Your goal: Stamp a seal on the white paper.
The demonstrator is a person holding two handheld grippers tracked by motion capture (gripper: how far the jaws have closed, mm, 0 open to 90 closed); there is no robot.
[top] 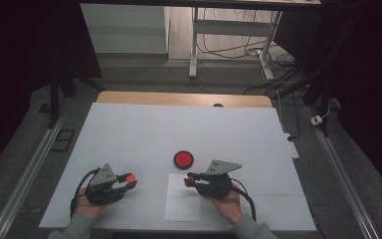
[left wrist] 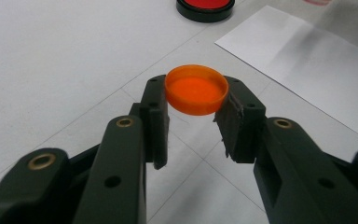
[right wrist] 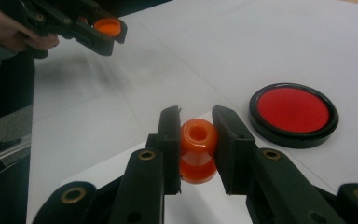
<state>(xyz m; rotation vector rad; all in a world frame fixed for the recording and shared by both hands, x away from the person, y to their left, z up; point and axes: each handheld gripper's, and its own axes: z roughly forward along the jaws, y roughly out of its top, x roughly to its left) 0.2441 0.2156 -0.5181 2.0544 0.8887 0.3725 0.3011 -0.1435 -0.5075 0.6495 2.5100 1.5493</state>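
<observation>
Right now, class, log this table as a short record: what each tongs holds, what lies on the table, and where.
left tongs: shut on orange cap, held above the table
right tongs: shut on orange stamp, over the paper
ink pad: red, round, black rim, open, beyond the paper
paper: white sheet, flat, between the hands
table: white top

Nothing here can be read: the orange cap (left wrist: 196, 88), the orange stamp body (right wrist: 198, 149), the red ink pad (right wrist: 293, 114), the white sheet (top: 183, 196) and the desk (top: 144, 129) carry no legible lettering, numbers or signs.
</observation>
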